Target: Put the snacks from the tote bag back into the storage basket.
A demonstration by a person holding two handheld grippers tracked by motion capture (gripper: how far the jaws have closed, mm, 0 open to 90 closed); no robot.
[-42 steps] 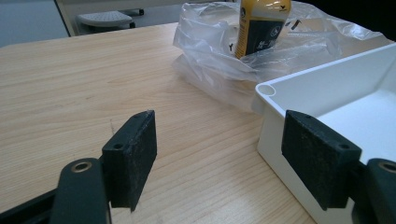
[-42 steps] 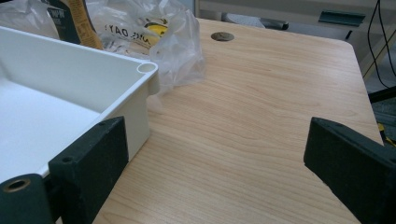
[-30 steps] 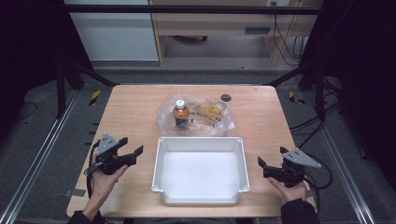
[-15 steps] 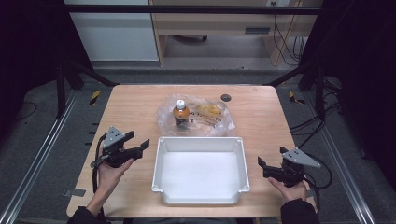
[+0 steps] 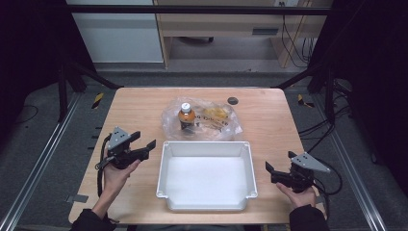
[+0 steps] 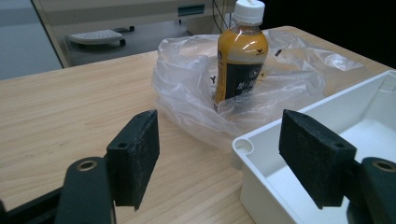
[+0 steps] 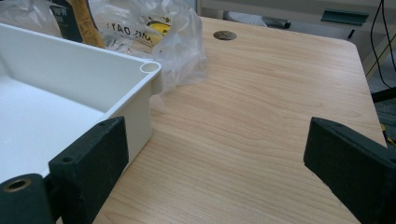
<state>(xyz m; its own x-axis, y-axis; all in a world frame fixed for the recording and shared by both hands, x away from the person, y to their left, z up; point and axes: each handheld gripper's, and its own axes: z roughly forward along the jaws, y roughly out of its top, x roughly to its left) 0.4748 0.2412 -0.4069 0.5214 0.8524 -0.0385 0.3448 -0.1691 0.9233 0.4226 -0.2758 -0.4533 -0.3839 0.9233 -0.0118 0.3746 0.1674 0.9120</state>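
Observation:
A small bottle (image 5: 186, 115) of orange drink with a white cap stands upright inside a crumpled clear plastic bag (image 5: 214, 121) at the middle of the wooden table. In the left gripper view the bottle (image 6: 241, 59) and bag (image 6: 184, 91) lie straight ahead, past the jaws. A white empty tray (image 5: 207, 145) sits just in front of the bag. My left gripper (image 5: 144, 140) hovers open at the tray's left, pointing toward the bag, nothing between its pads (image 6: 135, 154). My right gripper (image 5: 280, 161) rests open at the tray's right side, beside the tray wall (image 7: 93, 65).
A yellow printed packet (image 5: 217, 113) lies in the bag to the right of the bottle. A dark round grommet (image 5: 233, 100) sits in the tabletop behind the bag. Bare wood (image 7: 261, 116) stretches to the right of the tray. Cables trail from both grippers.
My left gripper has moved forward and to the right, closer to the tray's far left corner and the bag. The right gripper has stayed put.

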